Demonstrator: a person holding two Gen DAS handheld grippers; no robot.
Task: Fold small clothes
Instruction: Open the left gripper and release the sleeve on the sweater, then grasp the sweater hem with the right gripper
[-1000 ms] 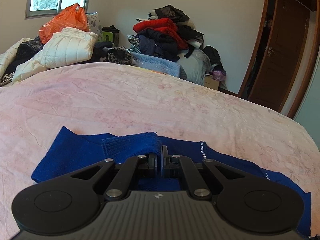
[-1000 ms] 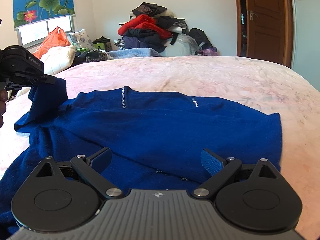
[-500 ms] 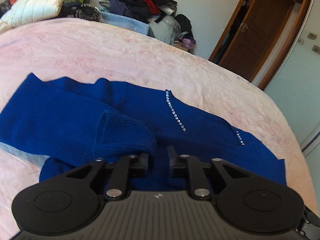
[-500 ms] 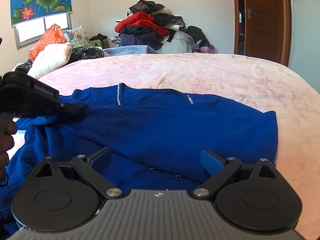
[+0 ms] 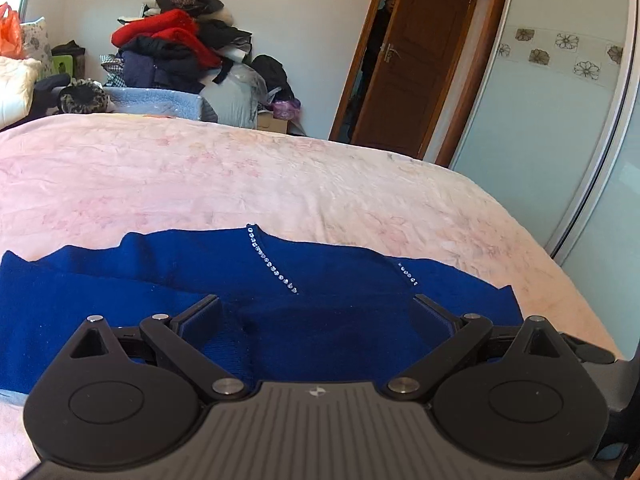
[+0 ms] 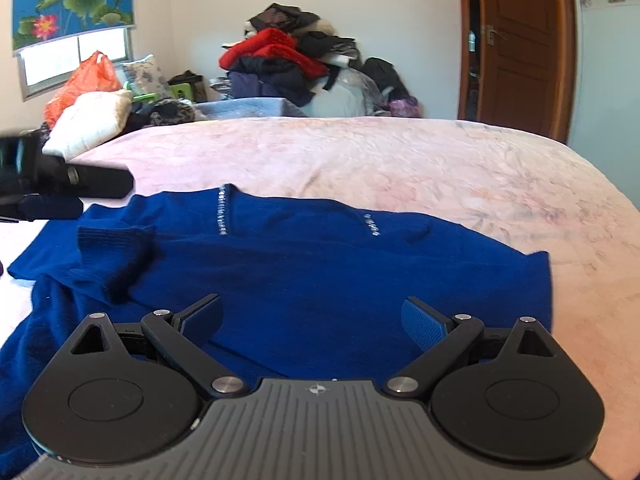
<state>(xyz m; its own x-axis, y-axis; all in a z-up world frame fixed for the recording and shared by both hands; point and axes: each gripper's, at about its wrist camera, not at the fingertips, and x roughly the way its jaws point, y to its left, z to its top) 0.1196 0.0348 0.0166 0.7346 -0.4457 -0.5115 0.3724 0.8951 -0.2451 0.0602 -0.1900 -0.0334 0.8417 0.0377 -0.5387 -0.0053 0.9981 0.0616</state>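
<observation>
Left gripper [image 5: 316, 312]: jaws spread wide, nothing between them, hovering low over the blue sweater [image 6: 320, 272]. Seen from the right wrist view it sits at 9 o'clock, just off the garment's left edge.

Sweater lies on the pink bedspread [image 6: 400, 160], body mostly flat, neckline at 12 o'clock with two short rows of rhinestones [image 5: 272, 264]. The left sleeve is turned inward; its ribbed cuff [image 6: 116, 248] rests on the chest at roughly 10 o'clock from the right gripper, rumpled, not squared.

Right gripper [image 6: 316, 320]: jaws apart, empty, above the lower body of the sweater near the hem. Right side of the garment at 3 o'clock has a clean straight edge; whether a sleeve is tucked beneath it I cannot tell.

Judgement: sleeve fold-in on the left is roughly placed; next comes tidying it, then the body fold.

Notes for doing it well:
- Flatten the cuff so the sleeve lies parallel to the side seam before any further fold.
- Pinch one layer stack only, close to the edge; knit stretches if dragged.
- Lift both corners evenly, lay toward 12 o'clock, release late.

Background pile of clothes [image 5: 176, 52] at 11 o'clock, well apart.
</observation>
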